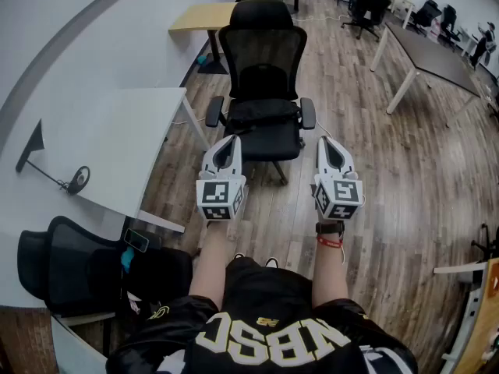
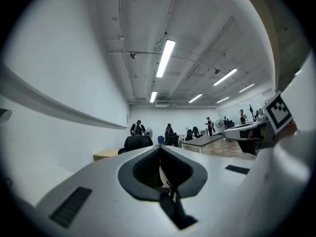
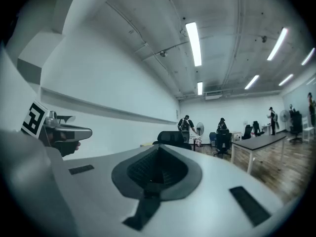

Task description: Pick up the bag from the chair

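Note:
A black mesh office chair (image 1: 263,53) stands straight ahead on the wood floor. A black bag (image 1: 261,114) lies across its seat between the armrests. My left gripper (image 1: 231,139) and right gripper (image 1: 323,141) are held side by side just short of the chair's front edge, apart from the bag. Both are shut, jaw tips meeting, with nothing between them. In the left gripper view the left gripper (image 2: 160,147) points level at the chair's headrest (image 2: 138,142). The right gripper (image 3: 159,146) likewise points at the chair back (image 3: 171,137); the bag is hidden there.
A white table (image 1: 117,142) stands to the left with a black stand (image 1: 78,179) on it. A wooden desk (image 1: 201,15) is behind the chair. A second black chair (image 1: 70,263) is at my lower left. A dark long table (image 1: 437,53) stands at right. Several people (image 3: 187,125) are far off.

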Tool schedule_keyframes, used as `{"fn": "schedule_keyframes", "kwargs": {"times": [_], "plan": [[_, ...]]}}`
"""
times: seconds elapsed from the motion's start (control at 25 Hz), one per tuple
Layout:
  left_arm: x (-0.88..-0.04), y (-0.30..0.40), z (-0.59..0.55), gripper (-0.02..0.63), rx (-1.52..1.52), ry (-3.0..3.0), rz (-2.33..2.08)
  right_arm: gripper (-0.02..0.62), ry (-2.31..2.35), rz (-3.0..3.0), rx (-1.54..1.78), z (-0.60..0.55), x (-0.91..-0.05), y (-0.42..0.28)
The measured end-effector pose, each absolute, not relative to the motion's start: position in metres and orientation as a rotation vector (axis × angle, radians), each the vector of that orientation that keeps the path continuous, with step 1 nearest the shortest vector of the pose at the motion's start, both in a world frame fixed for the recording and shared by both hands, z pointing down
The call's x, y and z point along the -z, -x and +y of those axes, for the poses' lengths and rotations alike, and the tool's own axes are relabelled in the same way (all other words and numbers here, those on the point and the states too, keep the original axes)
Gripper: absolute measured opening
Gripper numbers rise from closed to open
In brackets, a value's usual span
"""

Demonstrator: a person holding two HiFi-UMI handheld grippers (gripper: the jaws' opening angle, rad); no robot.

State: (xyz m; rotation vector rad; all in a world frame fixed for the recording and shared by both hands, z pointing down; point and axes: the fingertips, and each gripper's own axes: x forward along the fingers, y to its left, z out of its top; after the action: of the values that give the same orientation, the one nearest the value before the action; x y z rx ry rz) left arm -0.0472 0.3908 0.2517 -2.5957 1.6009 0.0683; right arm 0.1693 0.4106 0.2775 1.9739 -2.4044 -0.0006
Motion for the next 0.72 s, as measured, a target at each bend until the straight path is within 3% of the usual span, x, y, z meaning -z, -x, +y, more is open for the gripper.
{"fn": "schedule_keyframes", "kwargs": {"times": [0.72], "plan": [[-0.274,0.048,0.332,0.015,-0.056,2.593,1.646,0.029,-1.889,-2.482,-0.016,0.344,-0.295,-0.154]]}}
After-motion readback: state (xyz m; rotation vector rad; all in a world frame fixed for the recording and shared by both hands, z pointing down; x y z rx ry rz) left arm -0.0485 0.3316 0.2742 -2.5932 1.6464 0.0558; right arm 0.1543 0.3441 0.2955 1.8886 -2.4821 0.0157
